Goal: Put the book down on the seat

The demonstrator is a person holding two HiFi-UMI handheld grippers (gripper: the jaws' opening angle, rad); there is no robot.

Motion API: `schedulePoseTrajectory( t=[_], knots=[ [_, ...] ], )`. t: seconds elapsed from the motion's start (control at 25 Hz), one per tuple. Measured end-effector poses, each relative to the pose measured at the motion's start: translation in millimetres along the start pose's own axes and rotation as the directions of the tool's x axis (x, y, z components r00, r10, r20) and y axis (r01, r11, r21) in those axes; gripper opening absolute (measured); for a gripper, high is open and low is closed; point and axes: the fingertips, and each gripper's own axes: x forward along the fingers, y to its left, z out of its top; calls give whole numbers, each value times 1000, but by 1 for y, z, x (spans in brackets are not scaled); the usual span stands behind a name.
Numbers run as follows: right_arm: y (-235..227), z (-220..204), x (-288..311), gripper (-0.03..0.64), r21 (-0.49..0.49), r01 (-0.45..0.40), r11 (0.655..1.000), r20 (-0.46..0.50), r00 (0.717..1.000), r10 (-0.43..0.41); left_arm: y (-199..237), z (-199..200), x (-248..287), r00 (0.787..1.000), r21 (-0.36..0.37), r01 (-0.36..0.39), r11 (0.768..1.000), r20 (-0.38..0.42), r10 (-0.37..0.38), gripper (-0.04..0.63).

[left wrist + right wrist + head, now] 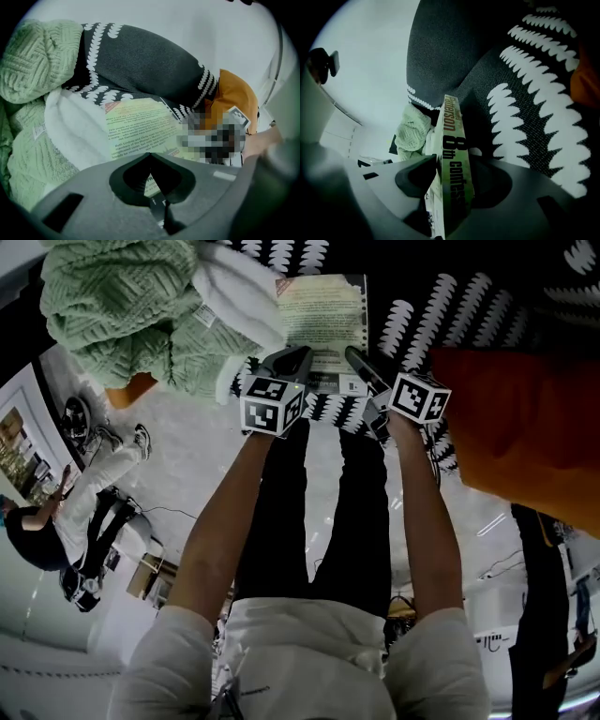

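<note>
One risk: withdrawing your released right fingers (left fingers clenched, empty) could drag the green paperback book askew.

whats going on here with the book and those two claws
A person with a claw in each hand has a book lying on the black-and-white patterned seat. The right claw has its jaws apart around the spine; the left claw is closed at the book's near edge. A green knit blanket sits beside it.

lite: dim, even | edges: fisheye warp, vignette | fg: blurry
</note>
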Motion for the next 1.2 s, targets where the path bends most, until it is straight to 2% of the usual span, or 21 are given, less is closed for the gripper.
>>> schedulePoseTrajectory(
  t=[0.08, 0.2, 0.4, 0.64, 0.96, 1.2],
  knots=[
    [-10, -5, -3, 193, -12, 30, 999, -6, 1000, -30, 2, -6, 6, 1000, -10, -3, 1000, -10, 2, 8],
    [-33, -7, -3, 193, -3, 62, 998, -30, 998, -63, 11, -11, 23, 999, 15, -17, 1000, -47, 18, 9],
    [-41, -15, -22, 192, 30, 75, 997, -49, 996, -73, 14, -14, 27, 996, 11, -37, 999, -86, 38, 8],
    [-37, -30, -25, 192, -69, 105, 992, -106, 988, -112, 15, -12, 20, 995, 30, -46, 999, -83, 48, 8],
    [-6, -25, -30, 192, -127, 135, 983, -60, 988, -143, 11, -11, -9, 995, 101, -9, 995, -95, 19, 8],
    [43, -20, -39, 191, -153, 175, 973, 42, 984, -171, 0, -11, -44, 994, 200, 45, 979, -107, -24, 8]
  ],
)
